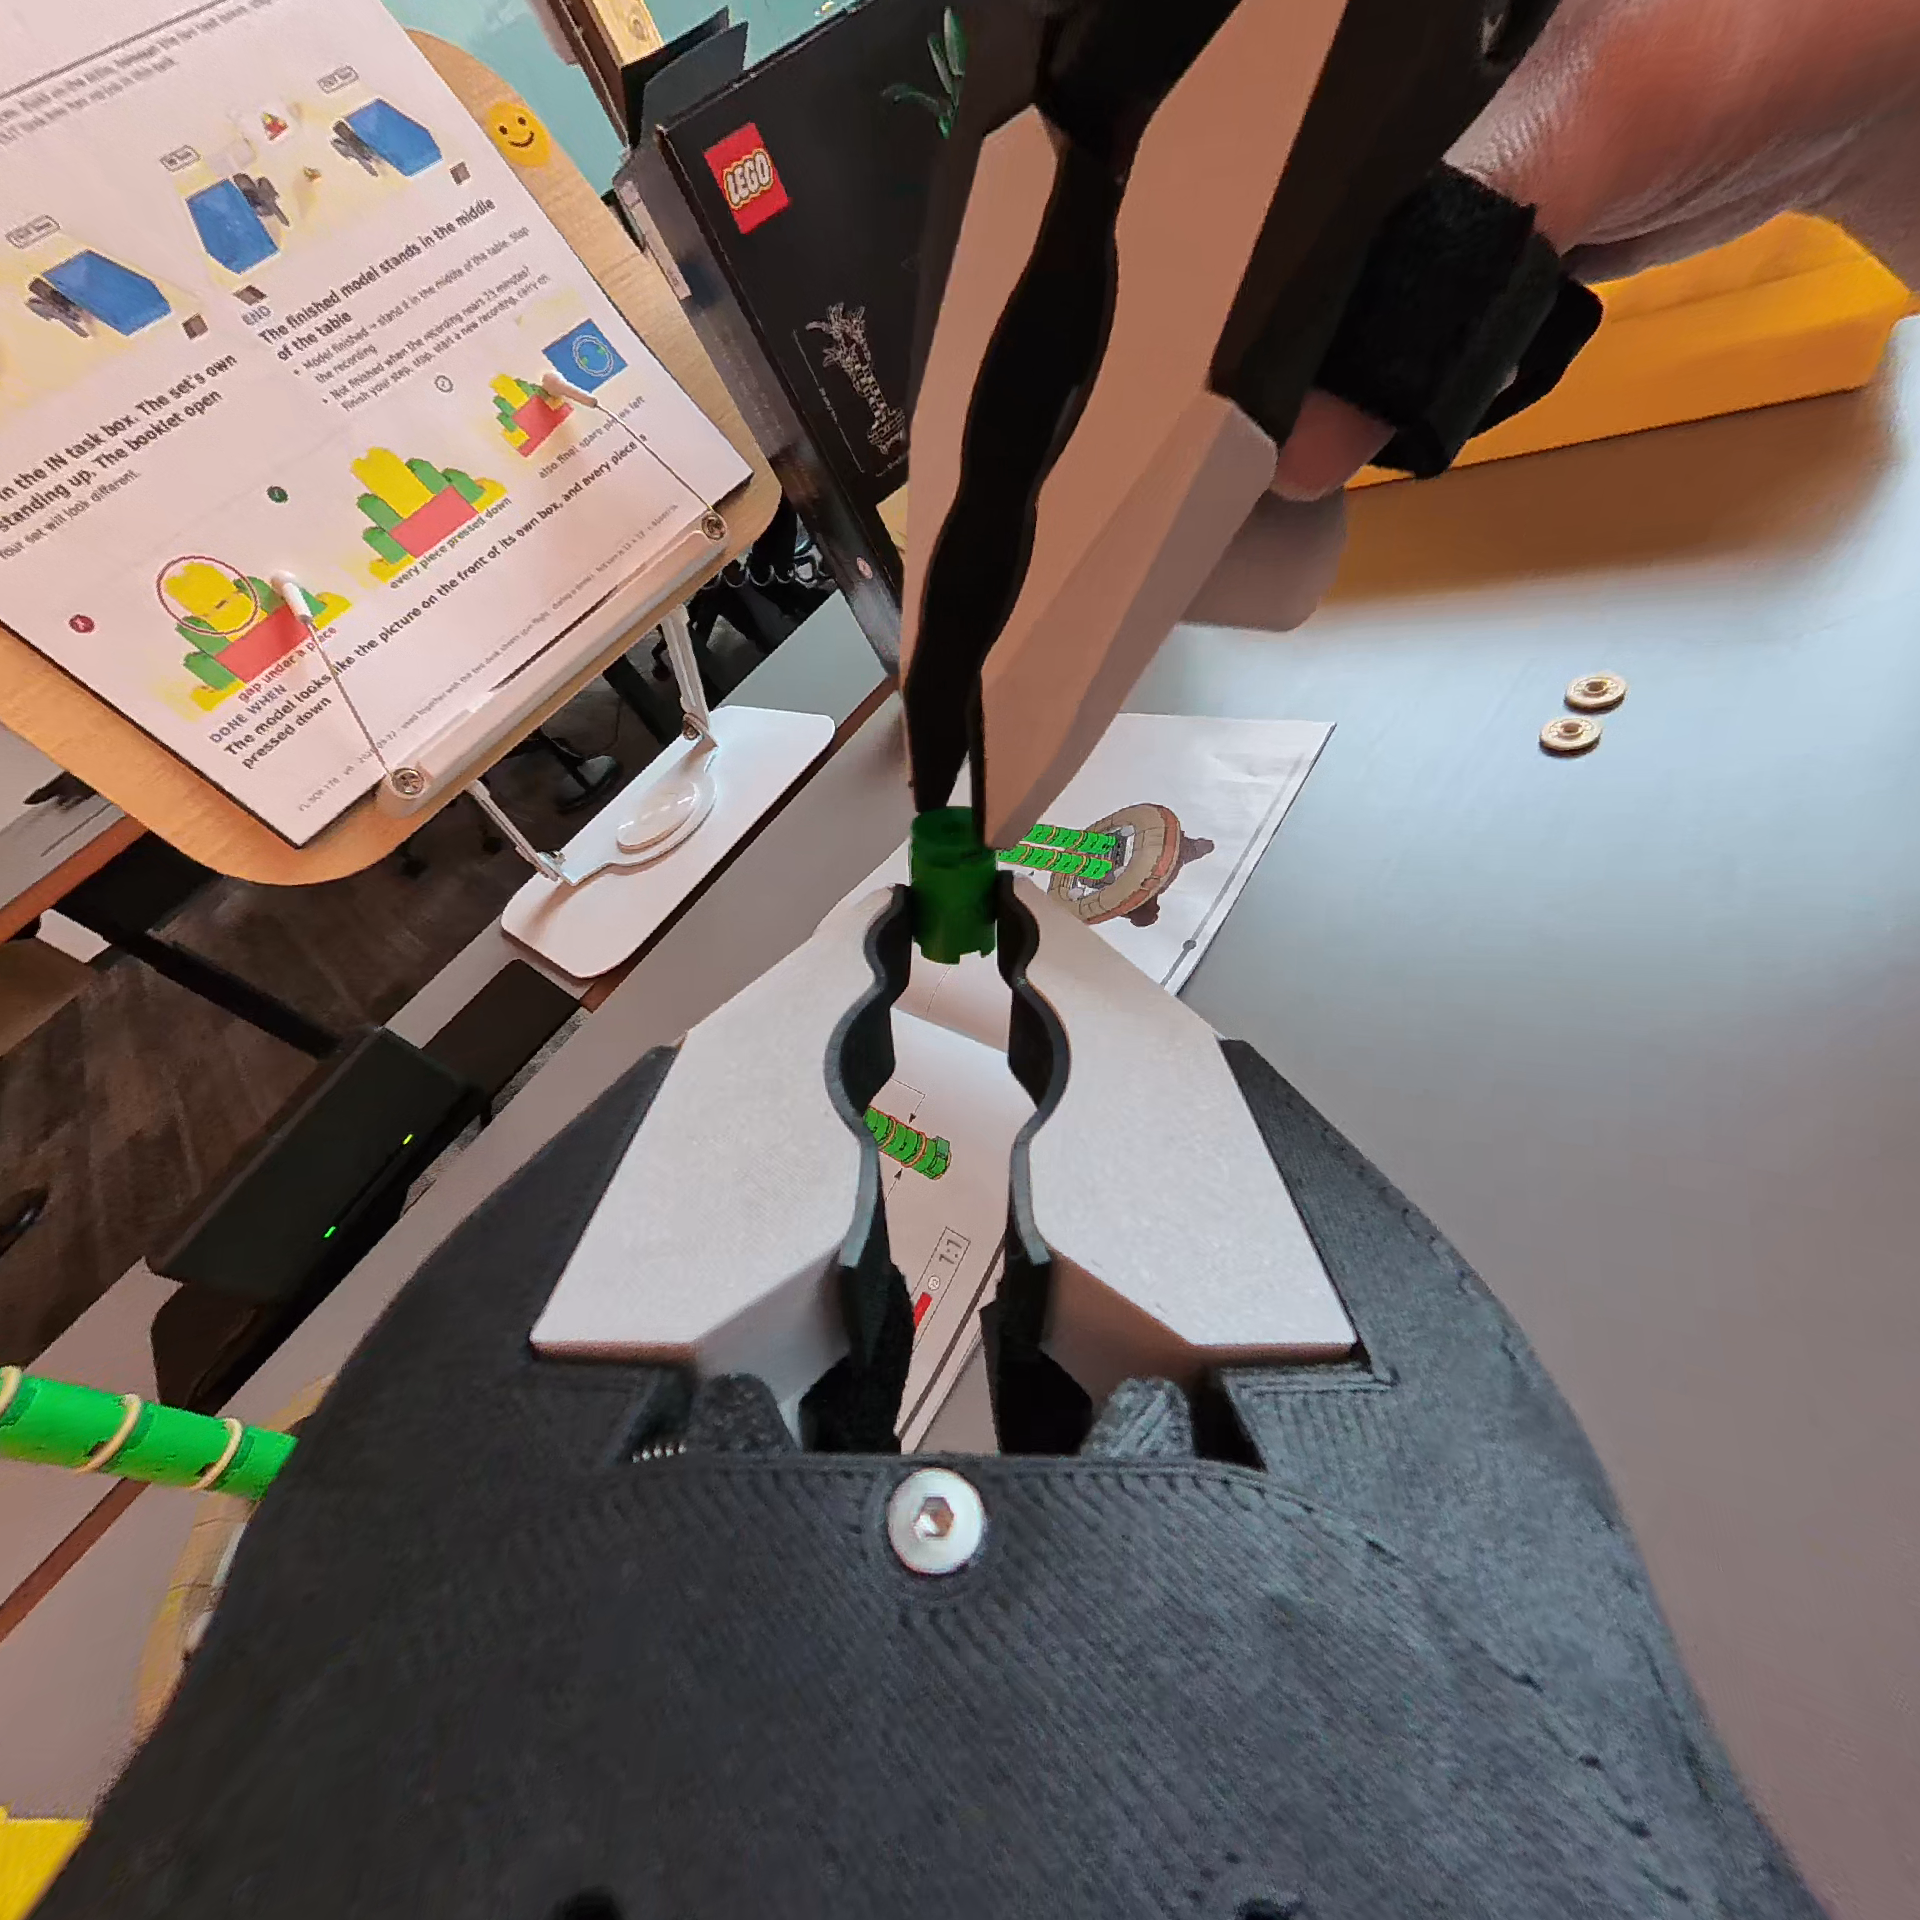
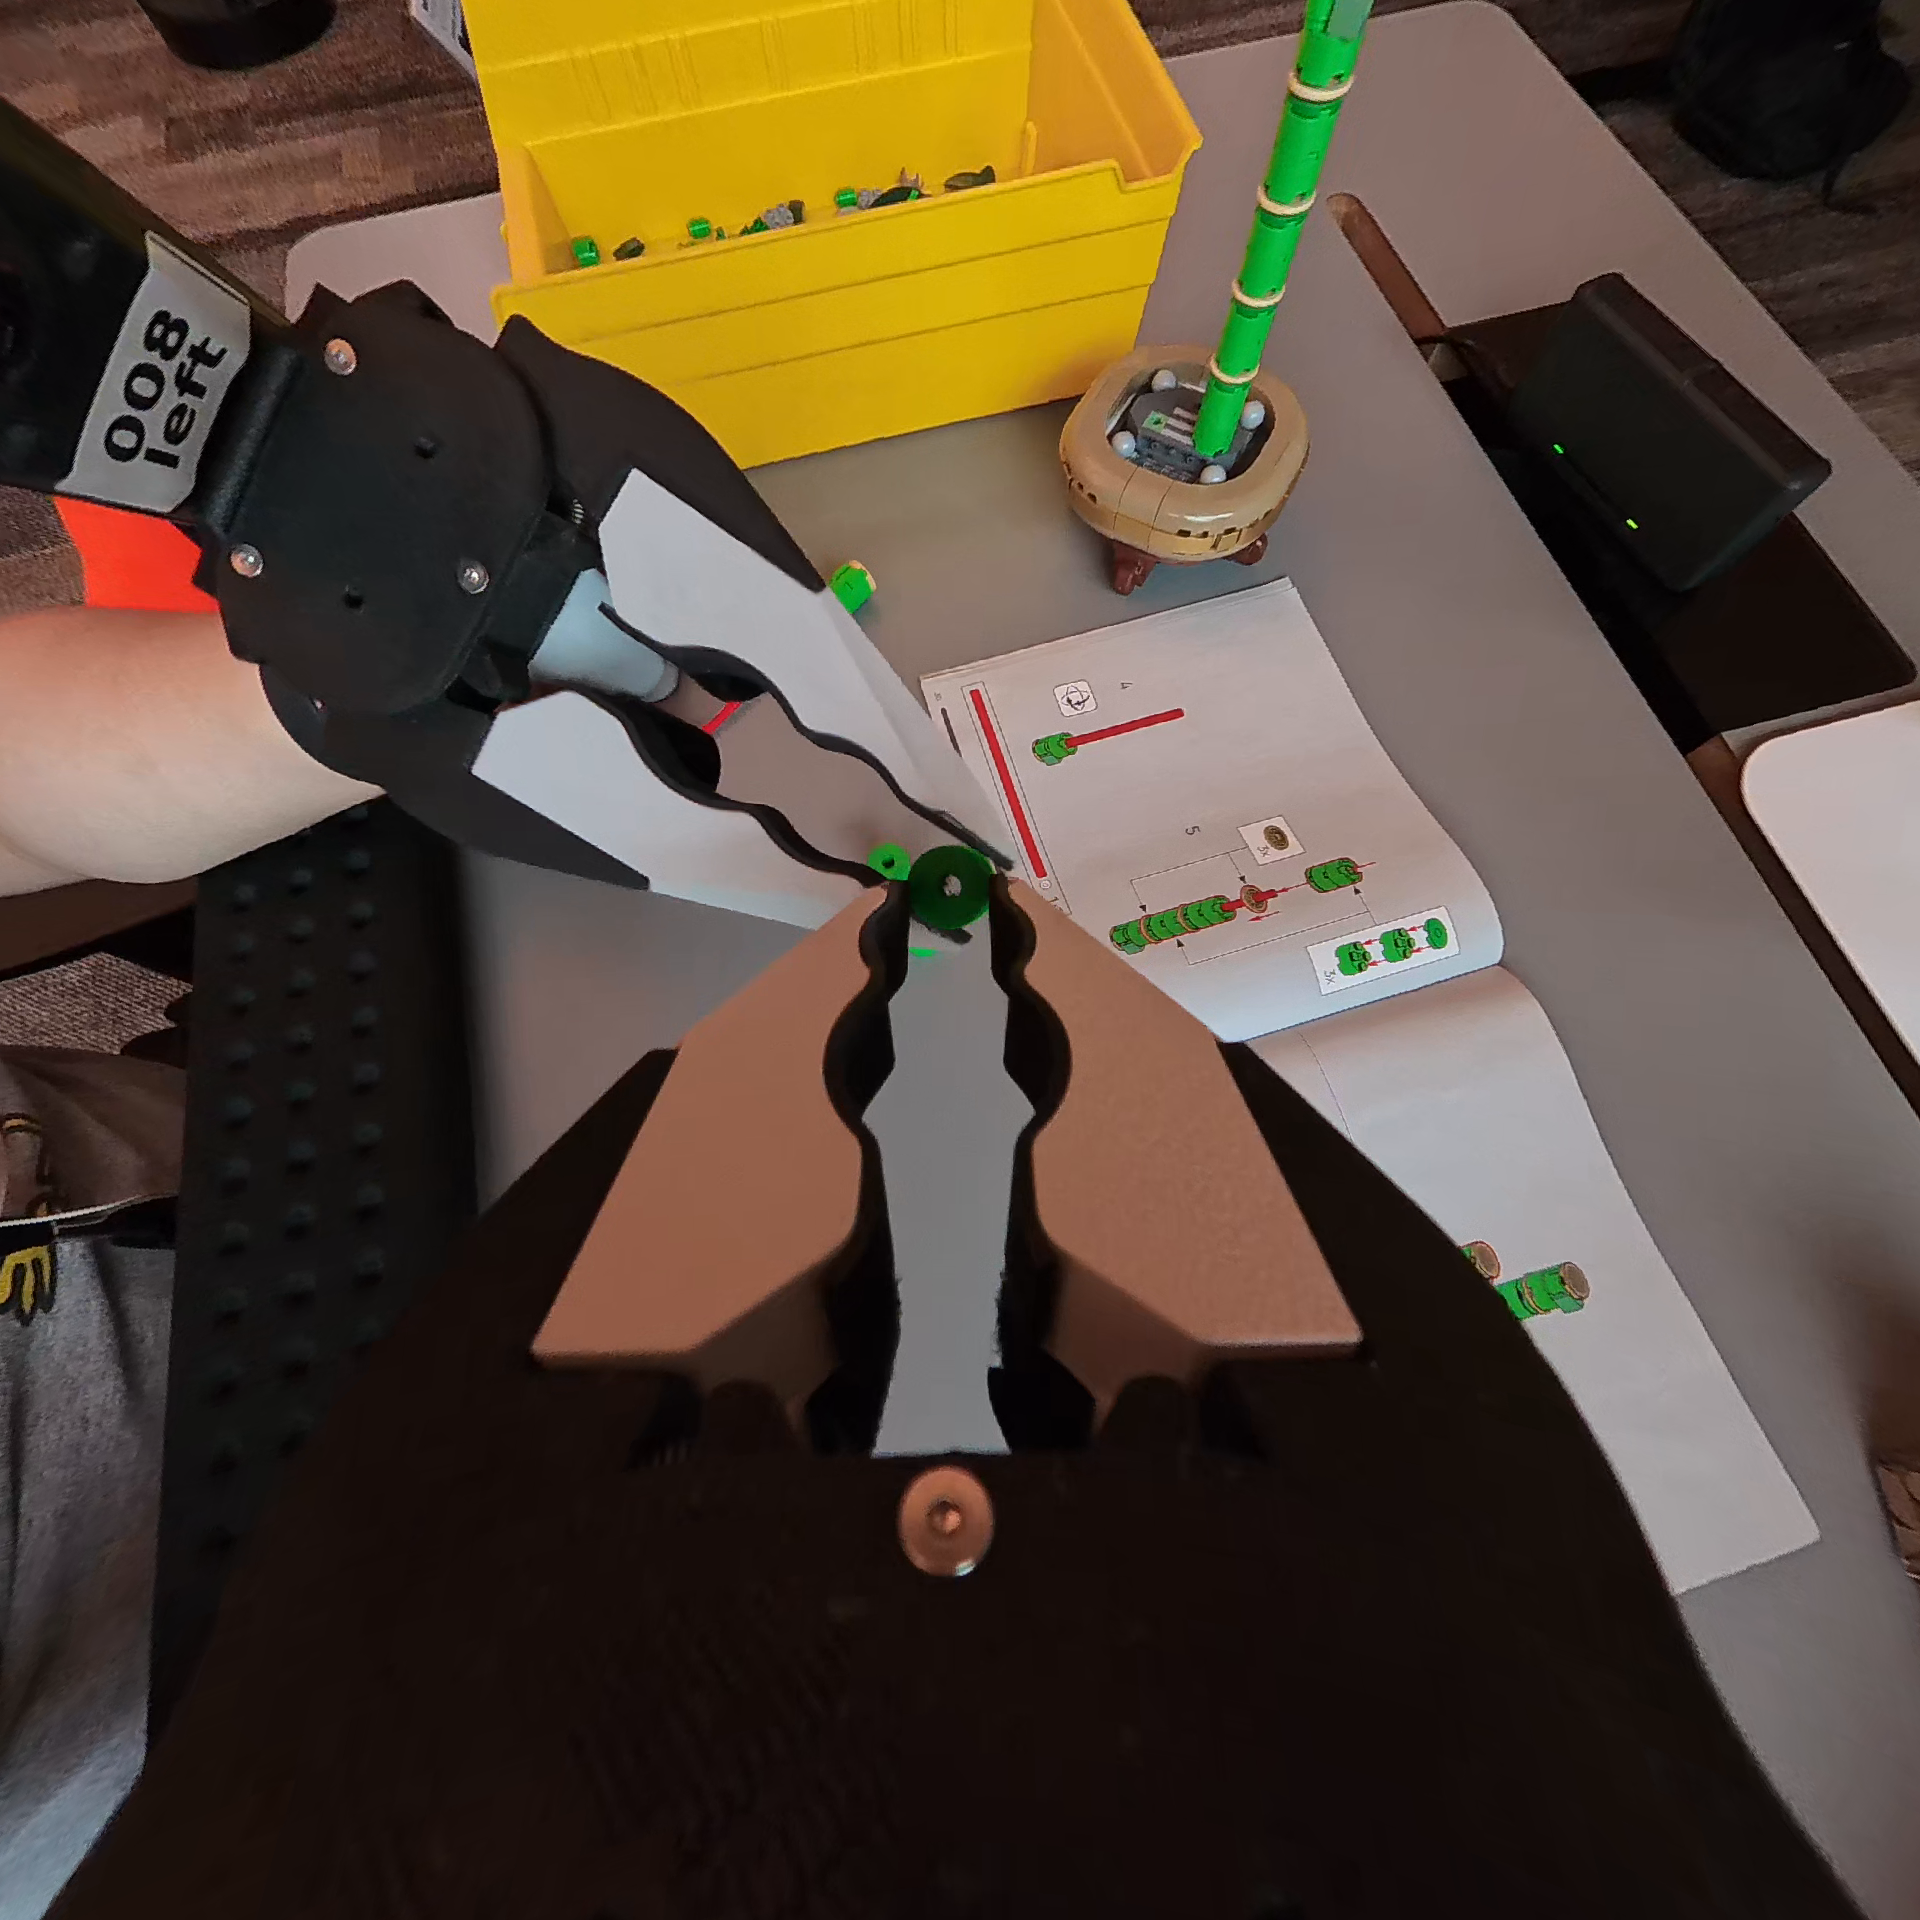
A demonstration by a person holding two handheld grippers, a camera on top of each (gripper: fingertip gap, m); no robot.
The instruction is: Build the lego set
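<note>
Both grippers meet over the open booklet (image 2: 1226,831) on the desk (image 2: 1558,727): the left gripper (image 1: 951,914) and right gripper (image 2: 940,899) each clench the green round brick (image 1: 951,883) at their tips. Any twist or uneven squeeze could pop it loose, I think.

A white sheet (image 1: 312,364) clipped to a wooden stand (image 1: 665,249) bears lines of black print, bold headings and small captions under coloured brick pictures; a yellow smiley sticker (image 1: 518,132) sits on the stand's corner; the black box (image 1: 821,343) behind it carries a square red brand logo (image 1: 746,179) and a pale line drawing; the open booklet (image 2: 1247,810) on the desk (image 2: 1455,364) shows step numbers, small count marks beside part pictures and a scale mark; a white label (image 2: 161,384) with black characters is wrapped on the left hand-held gripper (image 2: 935,857).
</note>
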